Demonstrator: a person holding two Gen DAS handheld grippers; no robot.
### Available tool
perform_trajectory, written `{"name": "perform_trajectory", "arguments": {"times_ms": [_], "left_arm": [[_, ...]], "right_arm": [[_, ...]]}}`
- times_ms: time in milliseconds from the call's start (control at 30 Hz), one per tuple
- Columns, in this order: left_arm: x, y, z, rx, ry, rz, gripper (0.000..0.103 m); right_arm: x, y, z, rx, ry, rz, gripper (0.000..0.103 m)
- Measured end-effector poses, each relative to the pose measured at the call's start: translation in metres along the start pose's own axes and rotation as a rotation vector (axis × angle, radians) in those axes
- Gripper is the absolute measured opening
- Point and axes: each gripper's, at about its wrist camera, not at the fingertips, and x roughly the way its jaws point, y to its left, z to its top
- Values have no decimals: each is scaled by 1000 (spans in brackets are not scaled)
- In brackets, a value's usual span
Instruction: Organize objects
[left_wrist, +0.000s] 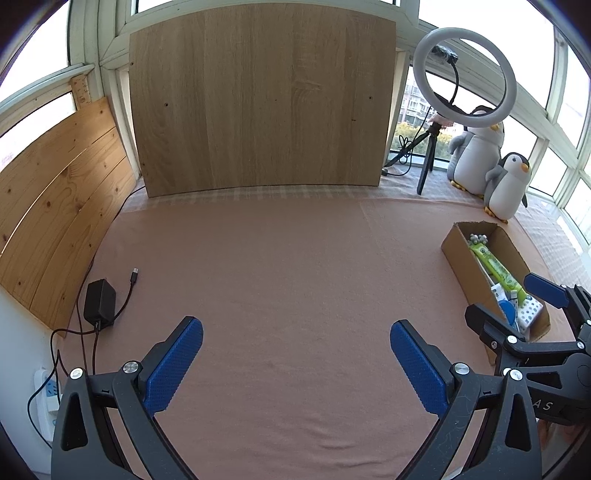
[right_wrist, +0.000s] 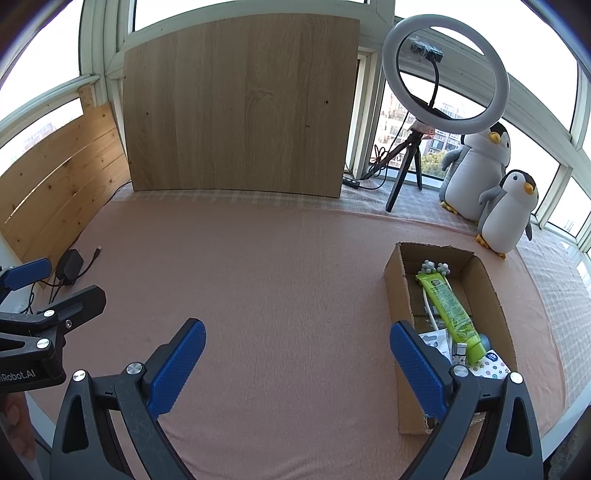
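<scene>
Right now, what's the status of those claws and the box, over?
Left claw open, empty. Right claw open, empty. Cardboard box holds green tube and small items. Pink cloth ahead bare.

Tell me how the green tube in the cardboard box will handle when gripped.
The green tube looks soft-walled, so it would likely dent under the pads. Its glossy skin may slip. Lying flat among other items in the cardboard box, it seems unlikely to roll.

A pink cloth-covered table carries a cardboard box, black charger, ring-light tripod and two plush penguins.
</scene>
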Motion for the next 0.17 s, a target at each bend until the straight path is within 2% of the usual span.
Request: {"name": "perform_trajectory", "arguments": {"times_ms": [67,167], "left_arm": [[1,-4,-2,22,-10,29,103],[3,-5,-1,26,-14,29,103]], "right_arm": [[2,0,-1,0,4,0,99],[4,-1,0,0,9,-2,99]]}}
